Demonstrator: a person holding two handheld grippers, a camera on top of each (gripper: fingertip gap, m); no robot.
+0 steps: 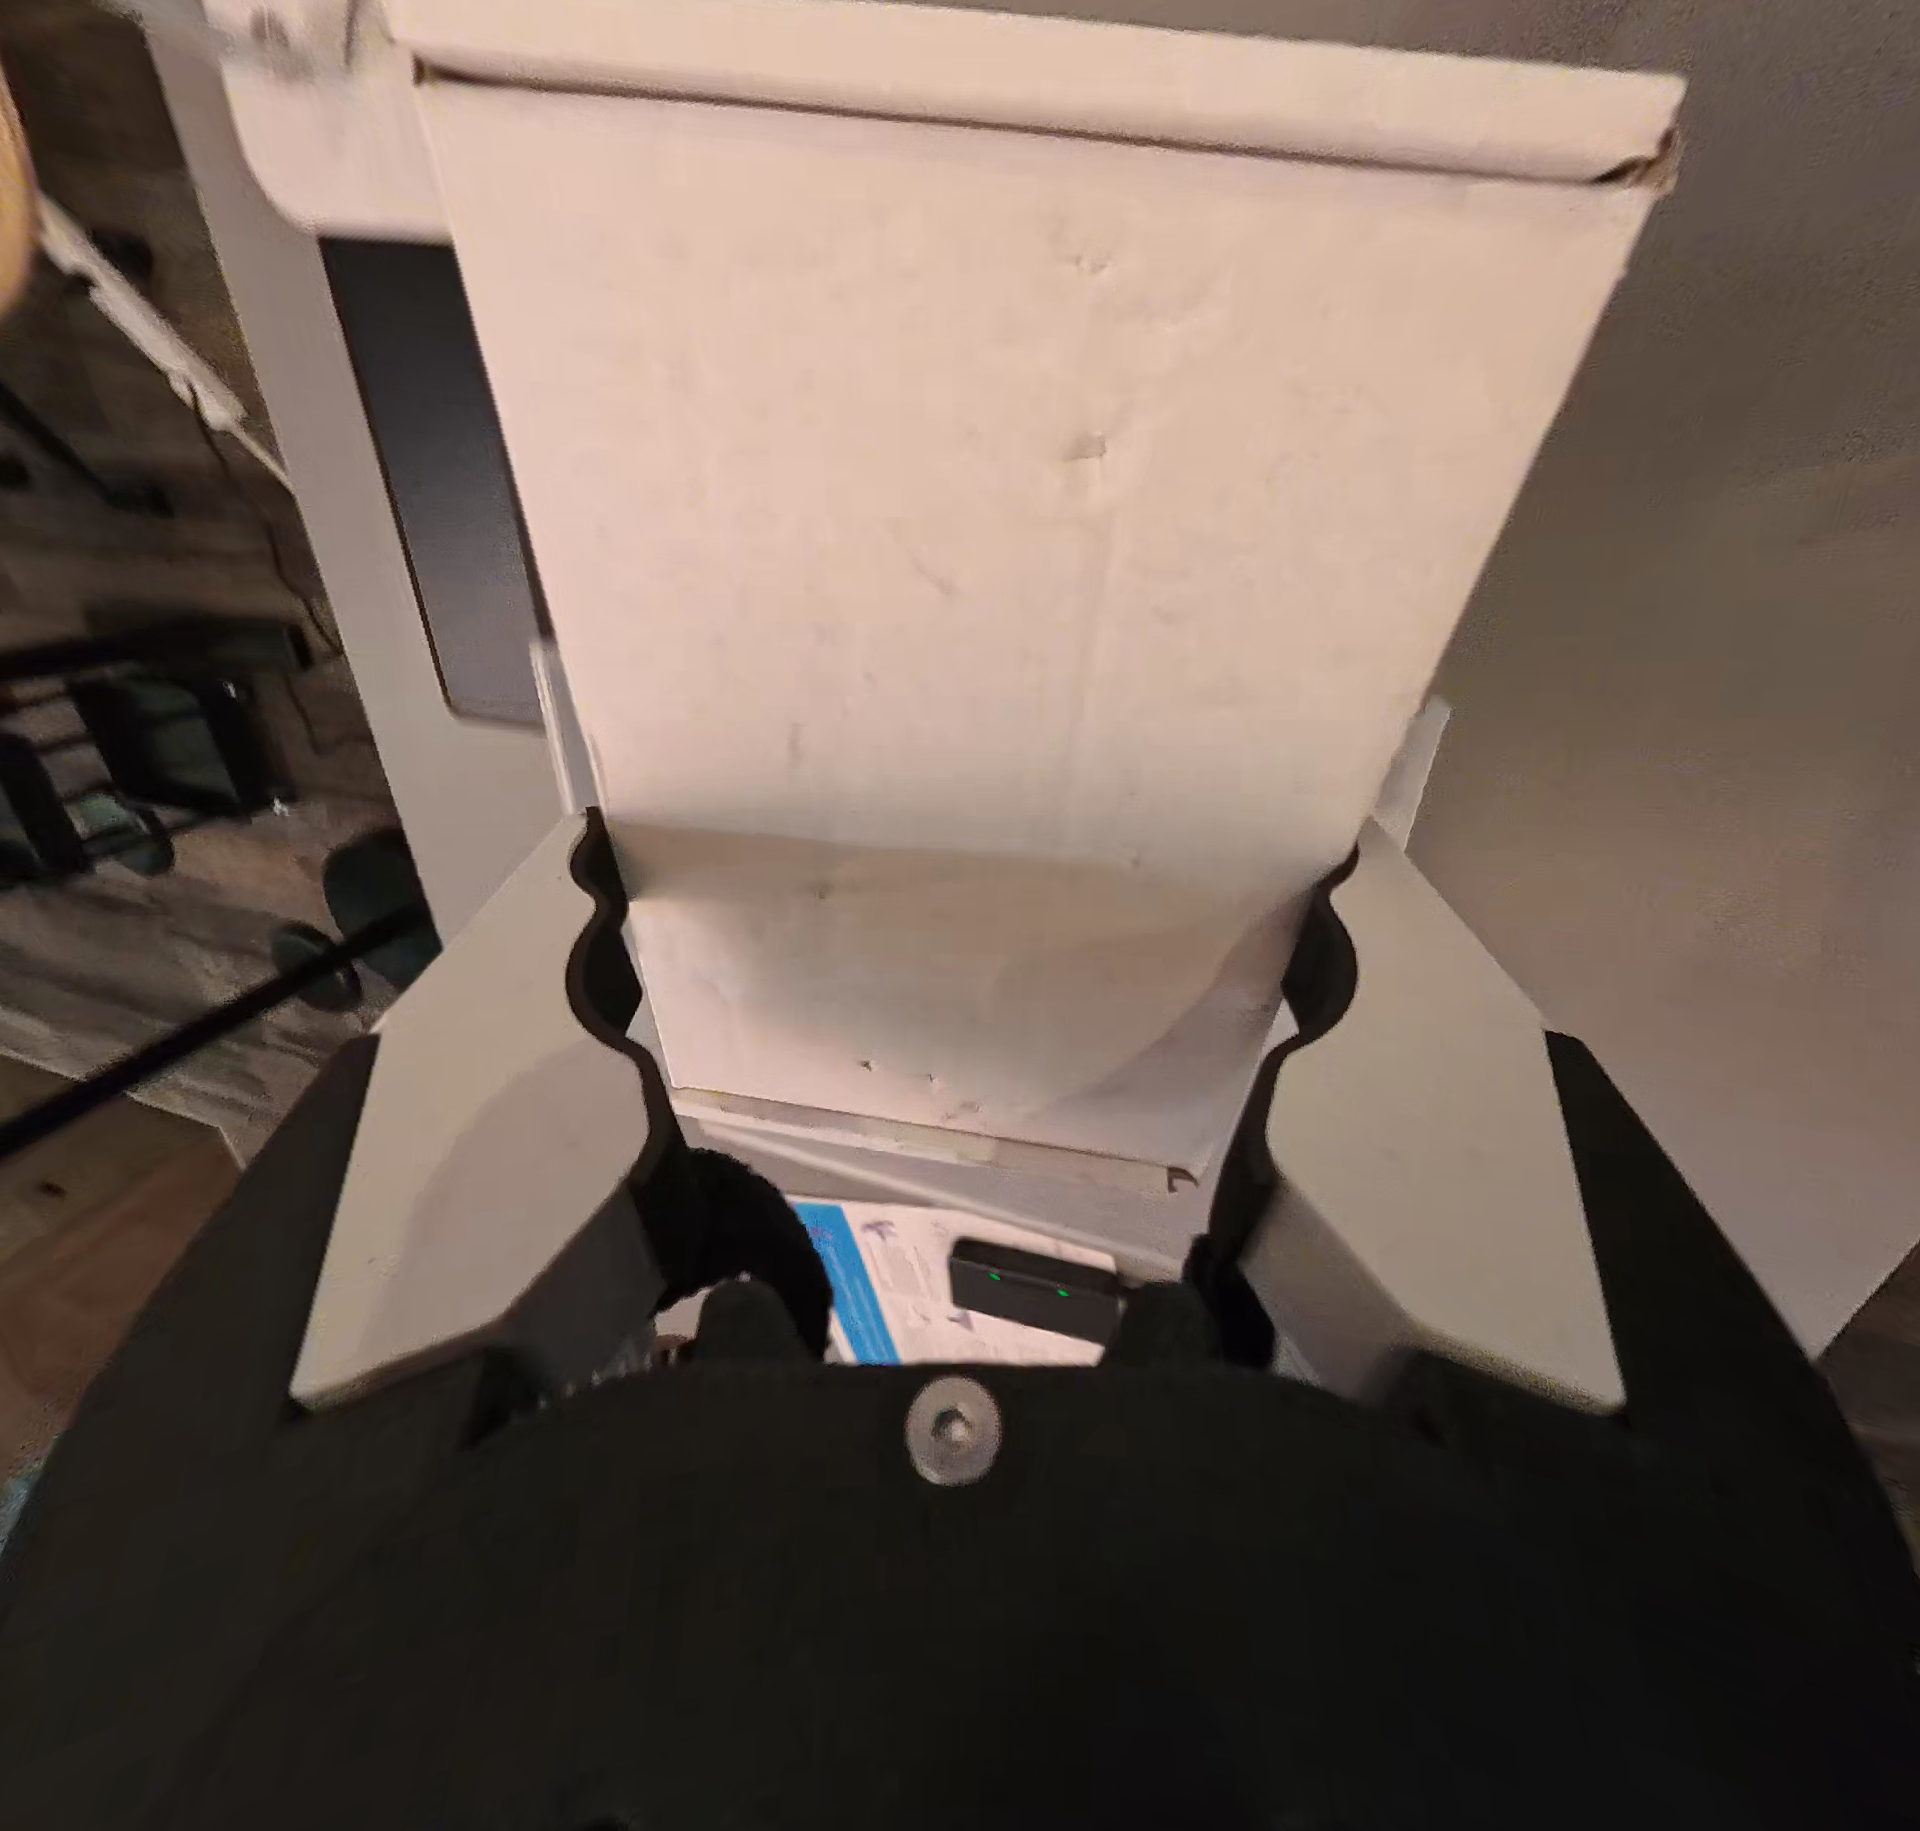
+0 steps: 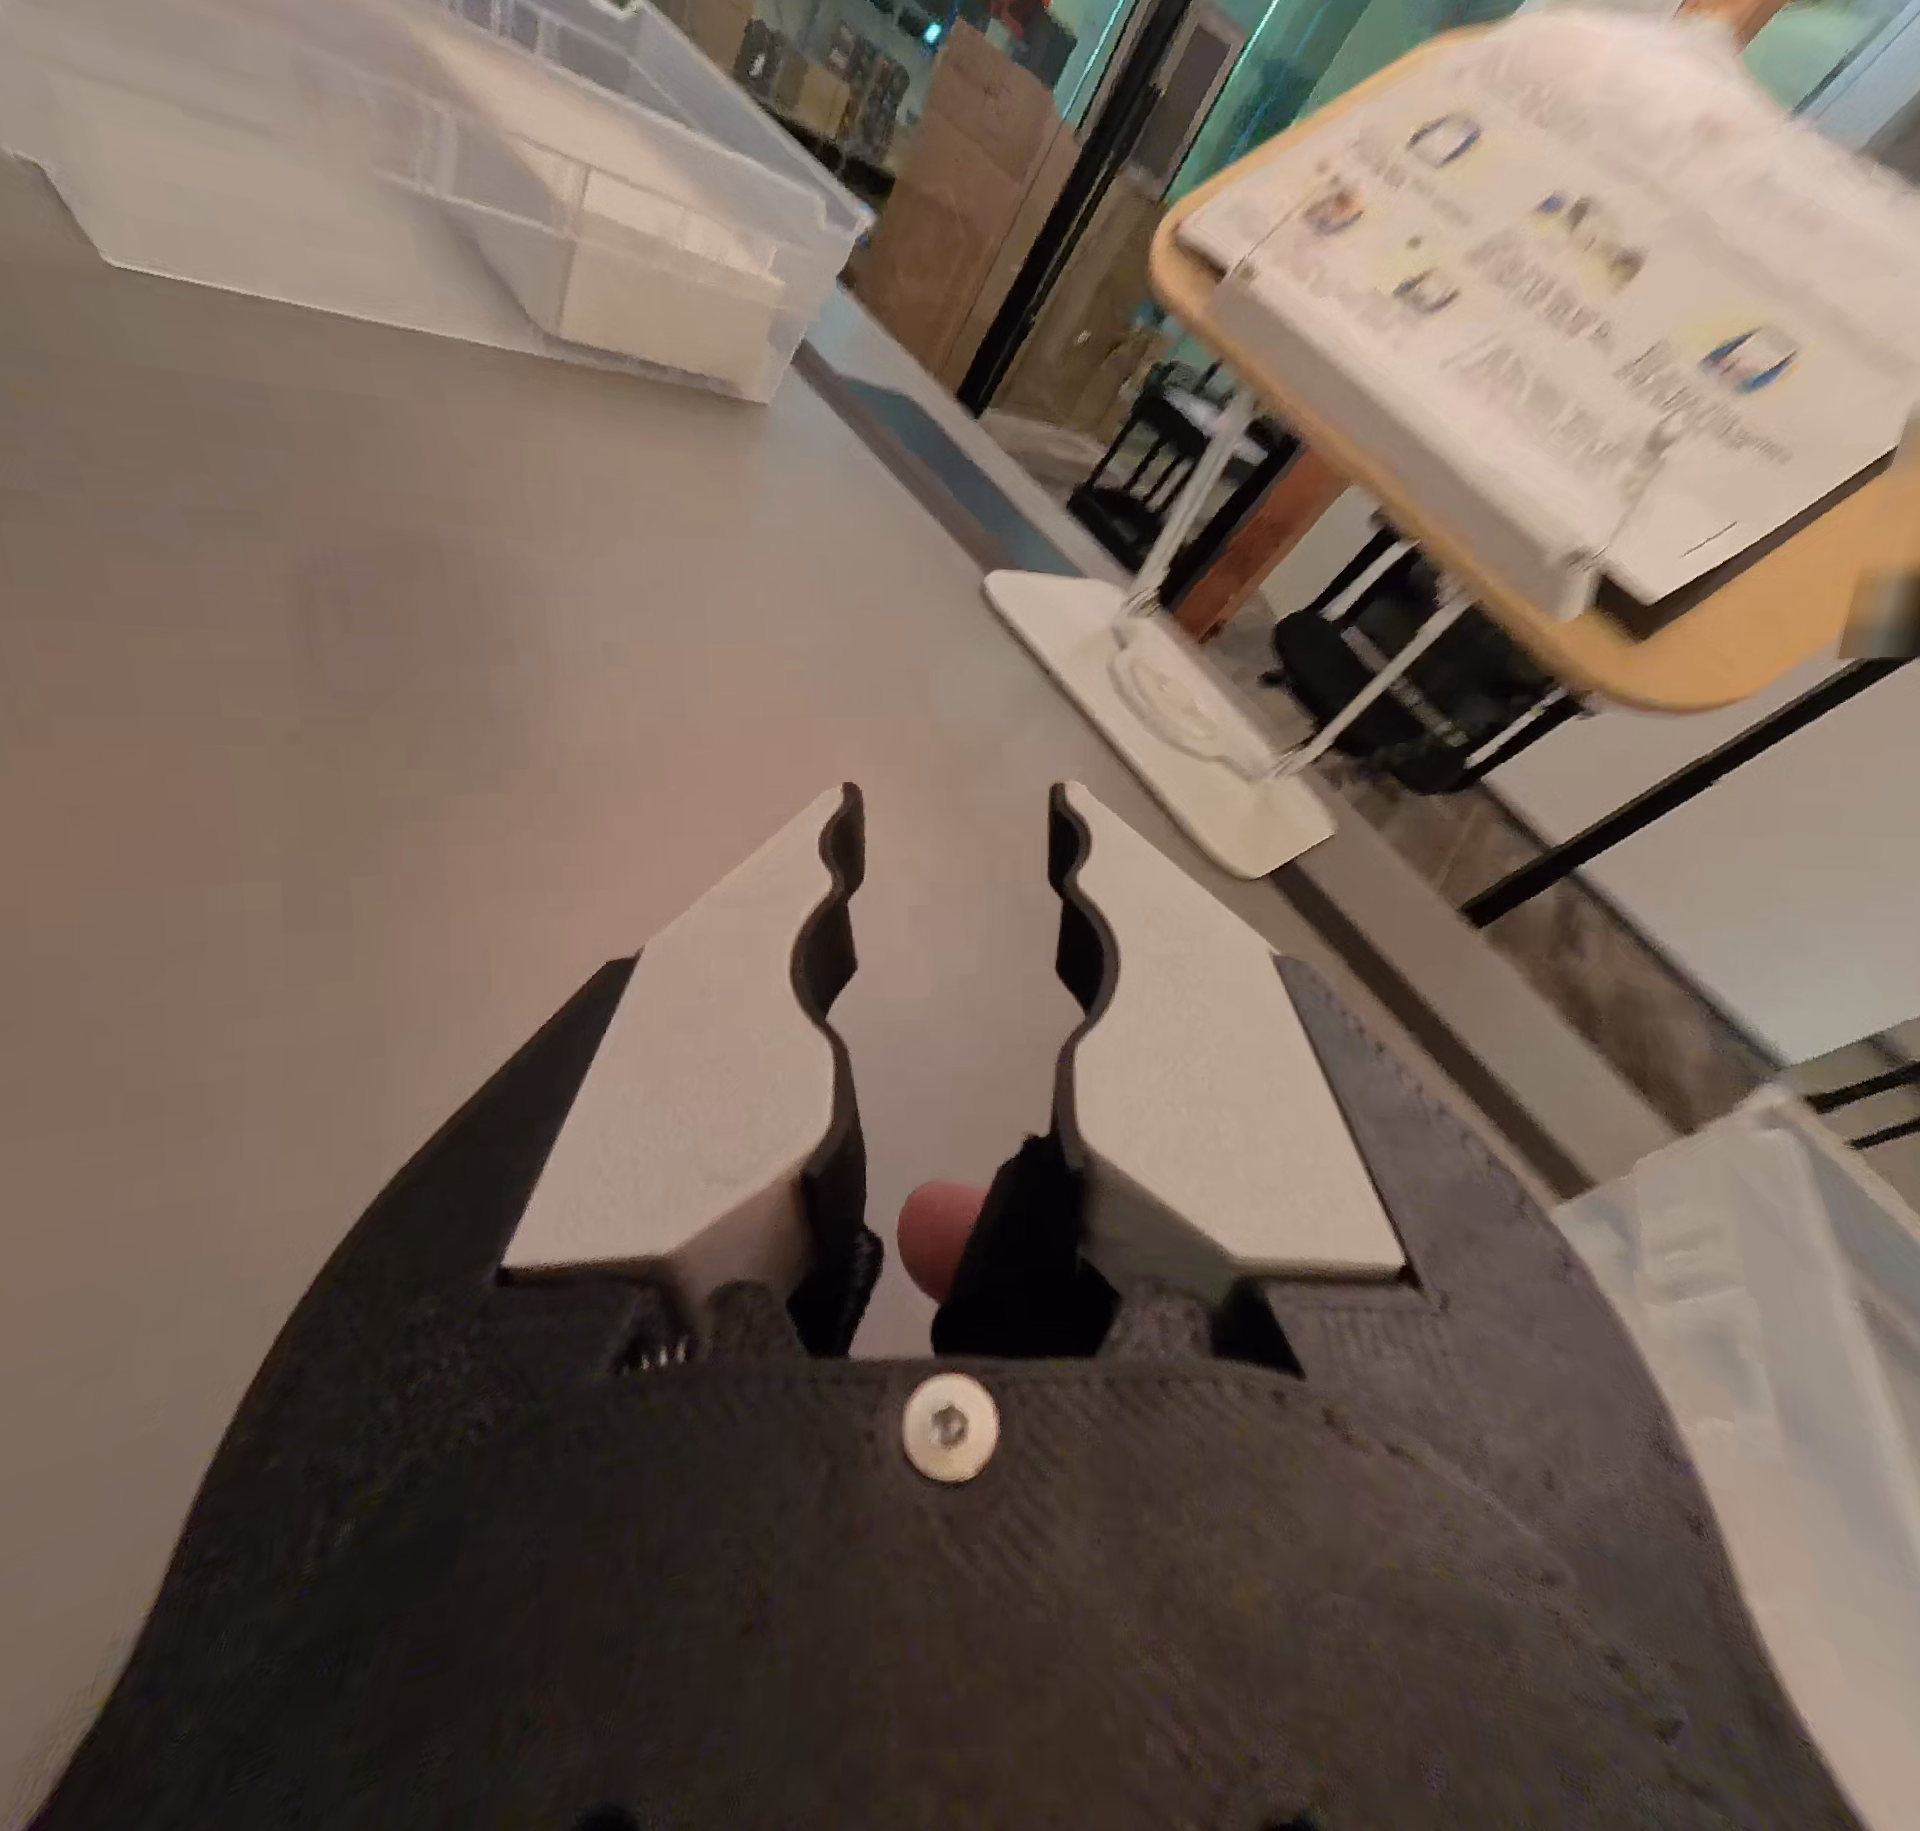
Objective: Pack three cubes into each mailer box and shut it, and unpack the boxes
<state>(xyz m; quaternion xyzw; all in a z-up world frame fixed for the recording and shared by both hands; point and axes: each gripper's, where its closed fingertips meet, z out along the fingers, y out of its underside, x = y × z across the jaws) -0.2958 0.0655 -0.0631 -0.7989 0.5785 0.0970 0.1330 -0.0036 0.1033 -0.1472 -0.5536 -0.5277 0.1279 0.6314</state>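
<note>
White cardboard fills the left wrist view: a mailer box sits between the fingers of the left gripper, its flat face running from the finger gap up toward twelve o'clock. The jaws are spread wide and press on the box's two side edges, one at nine o'clock of the panel's lower end, the other at three. The face is plain and lightly dented, with a few small nicks near its middle, and a folded flap edge crosses its far end, showing a corrugated corner at about two o'clock. The box looks shut, though only this one face is plain to see. Behind the fingers, at six o'clock, lie a blue-and-white printed sheet and a small black device with two green lights. A pale table surface spreads at three o'clock, and wood-look flooring at nine.

None of this appears in the right wrist view. There the right gripper hovers low over the bare grey table, its jaws parted by a narrow gap with nothing between them. A clear plastic bin stands at eleven o'clock. At two o'clock a wooden-edged stand holds a printed sheet, blurred, on a white base plate near the table edge. A translucent bin corner shows at four o'clock. No cubes are visible in either view.
</note>
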